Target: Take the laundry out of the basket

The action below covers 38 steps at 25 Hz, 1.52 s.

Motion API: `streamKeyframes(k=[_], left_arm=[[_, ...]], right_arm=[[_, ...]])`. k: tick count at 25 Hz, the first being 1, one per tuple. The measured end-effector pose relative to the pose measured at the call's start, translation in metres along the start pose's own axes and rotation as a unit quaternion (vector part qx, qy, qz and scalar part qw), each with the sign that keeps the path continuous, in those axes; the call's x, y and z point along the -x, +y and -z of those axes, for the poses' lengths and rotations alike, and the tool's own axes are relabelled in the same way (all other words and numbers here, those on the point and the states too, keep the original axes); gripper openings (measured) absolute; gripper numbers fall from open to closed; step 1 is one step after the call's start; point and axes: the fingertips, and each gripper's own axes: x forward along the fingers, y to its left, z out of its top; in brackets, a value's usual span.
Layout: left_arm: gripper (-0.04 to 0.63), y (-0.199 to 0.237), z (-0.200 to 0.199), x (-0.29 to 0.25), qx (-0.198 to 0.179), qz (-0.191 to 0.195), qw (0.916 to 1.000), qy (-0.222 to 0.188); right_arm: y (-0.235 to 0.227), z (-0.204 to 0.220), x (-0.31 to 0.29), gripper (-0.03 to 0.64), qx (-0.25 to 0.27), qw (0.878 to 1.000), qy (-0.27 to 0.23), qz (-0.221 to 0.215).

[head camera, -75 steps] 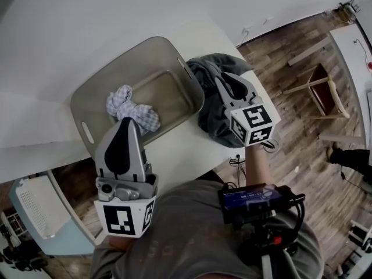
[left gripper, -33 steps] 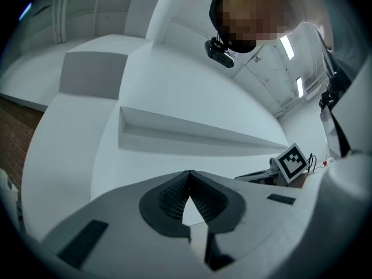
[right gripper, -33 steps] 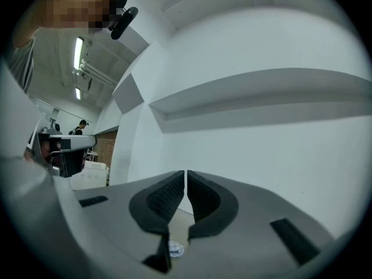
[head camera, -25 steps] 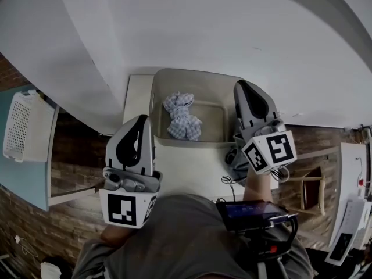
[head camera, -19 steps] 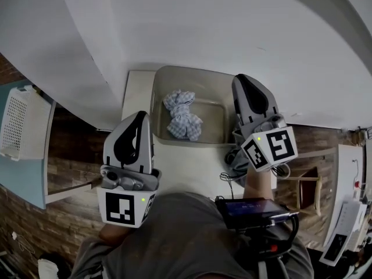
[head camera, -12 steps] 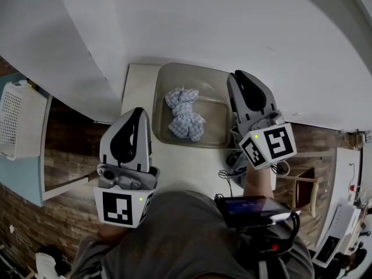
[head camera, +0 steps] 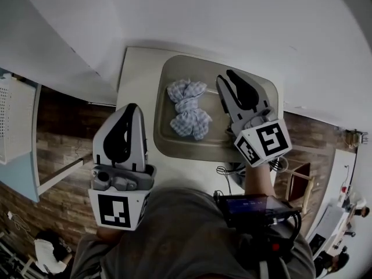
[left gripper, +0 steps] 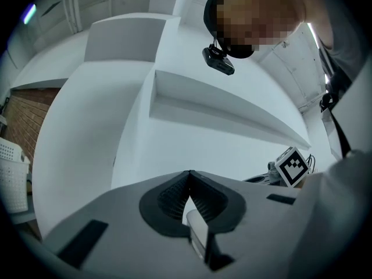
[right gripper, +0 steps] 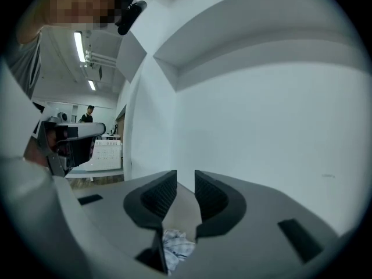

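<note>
In the grey-beige basket [head camera: 160, 118] on the white table [head camera: 136, 74] lies the checked cloth [head camera: 189, 109], bunched and pinched at its middle like a bow. Its long axis runs from the basket's far wall toward the near wall, and the near lobe leans a little to the right. It sits left of the basket's centre, and no other laundry shows inside. The right gripper [head camera: 225, 79] hangs over the basket's right half and points away from the person. Its jaws are opening with a narrow gap and grip nothing. In the right gripper view the cloth [right gripper: 177, 246] shows low behind the pads, apart from them, with the basket floor [right gripper: 185, 211] beyond. The left gripper [head camera: 131, 107] is outside the basket at the table's left edge, with its jaws [left gripper: 189, 173] closed tip to tip on nothing. Each gripper's cube bears black-and-white square markers.
</note>
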Motion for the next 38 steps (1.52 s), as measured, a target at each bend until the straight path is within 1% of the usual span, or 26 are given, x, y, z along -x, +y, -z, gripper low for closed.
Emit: streamKeyframes(k=[7,10,13,15,21,25,28,31,35,38], left_arm=[[0.008,0.023,0.031,-0.013,0.019,-0.021,0.999,0.034],[0.008,0.032,0.043,-0.016,0.026,-0.027,0.9983,0.046],[0.008,0.041,0.054,-0.019,0.044,-0.035,0.9967,0.059],[0.008,0.049,0.06,-0.02,0.053,-0.043,0.9957,0.062],[0.008,0.075,0.079,-0.022,0.074,-0.055,0.9937,0.064],[0.008,0.083,0.093,-0.024,0.088,-0.057,0.9918,0.073],[0.008,0.089,0.102,-0.024,0.094,-0.06,0.9904,0.081],[0.008,0.091,0.104,-0.024,0.099,-0.064,0.9893,0.086],[0.008,0.095,0.11,-0.025,0.102,-0.066,0.9883,0.093],[0.008,0.098,0.114,-0.023,0.104,-0.07,0.9872,0.099]], right_arm=[[0.013,0.047,-0.033,0.127,-0.003,0.996,0.068,-0.05],[0.022,0.069,-0.045,0.159,-0.006,0.993,0.097,-0.074],[0.031,0.093,-0.049,0.192,-0.022,0.987,0.136,-0.089],[0.036,0.108,-0.049,0.223,-0.03,0.982,0.16,-0.094],[0.057,0.15,-0.056,0.283,-0.031,0.968,0.224,-0.108],[0.062,0.176,-0.053,0.306,-0.028,0.956,0.27,-0.112],[0.057,0.184,-0.052,0.308,-0.02,0.947,0.297,-0.119],[0.047,0.187,-0.052,0.314,-0.009,0.942,0.314,-0.119],[0.042,0.199,-0.063,0.33,-0.032,0.939,0.323,-0.111],[0.046,0.21,-0.072,0.342,-0.028,0.934,0.336,-0.12]])
